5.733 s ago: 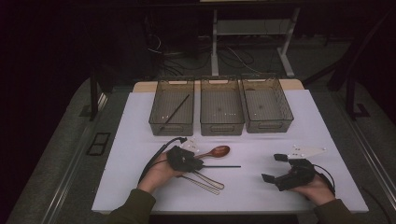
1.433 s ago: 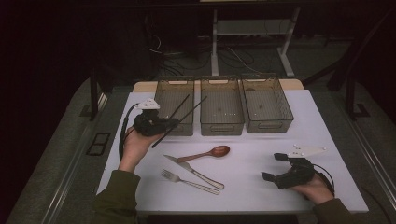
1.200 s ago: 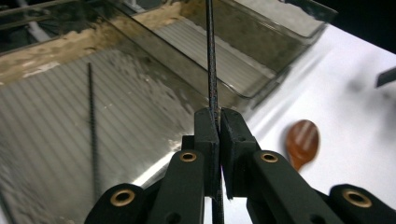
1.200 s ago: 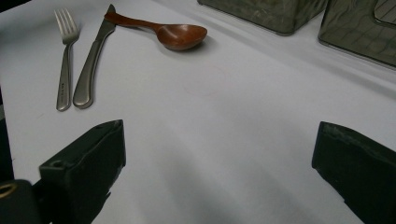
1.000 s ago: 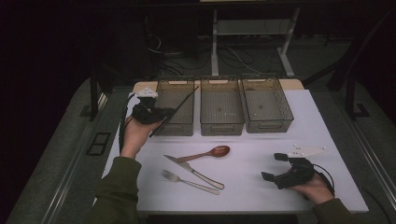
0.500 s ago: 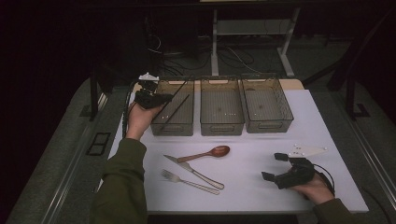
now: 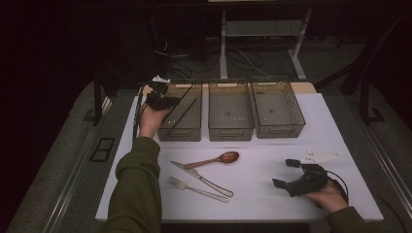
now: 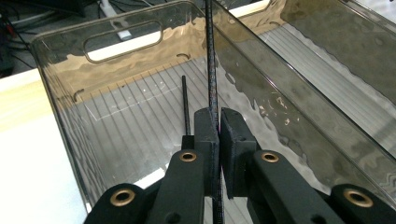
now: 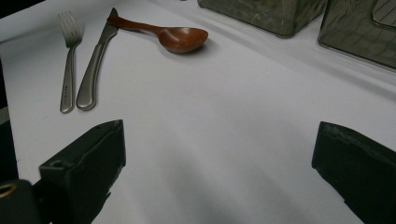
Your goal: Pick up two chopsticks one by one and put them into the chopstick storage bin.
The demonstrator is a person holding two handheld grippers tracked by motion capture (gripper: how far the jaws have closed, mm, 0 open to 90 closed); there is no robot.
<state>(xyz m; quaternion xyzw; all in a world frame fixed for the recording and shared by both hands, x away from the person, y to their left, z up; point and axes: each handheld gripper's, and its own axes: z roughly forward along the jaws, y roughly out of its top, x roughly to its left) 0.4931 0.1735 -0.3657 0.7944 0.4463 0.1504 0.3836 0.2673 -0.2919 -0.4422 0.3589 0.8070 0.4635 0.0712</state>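
Note:
My left gripper [image 7: 164, 99] [image 8: 218, 116] hovers over the left smoky bin [image 7: 179, 132], near its left rim. It is shut on a thin black chopstick [image 8: 211, 70] that points into the bin. A second black chopstick [image 7: 183, 113] [image 8: 185, 100] lies slanted on the bin's floor. My right gripper [image 7: 284, 173] [image 9: 222, 140] rests at the table's front right, open, with bare white tabletop between its jaws.
A wooden spoon [image 7: 216, 159] [image 9: 180, 37], a knife [image 7: 201, 178] [image 9: 95, 65] and a fork [image 7: 197, 189] [image 9: 69, 60] lie on the white table at front centre. The middle bin [image 7: 231, 132] and right bin [image 7: 279, 130] stand side by side behind them.
My left gripper has carried the chopstick from the table's front centre back and left to the left bin. The right gripper has stayed still and open.

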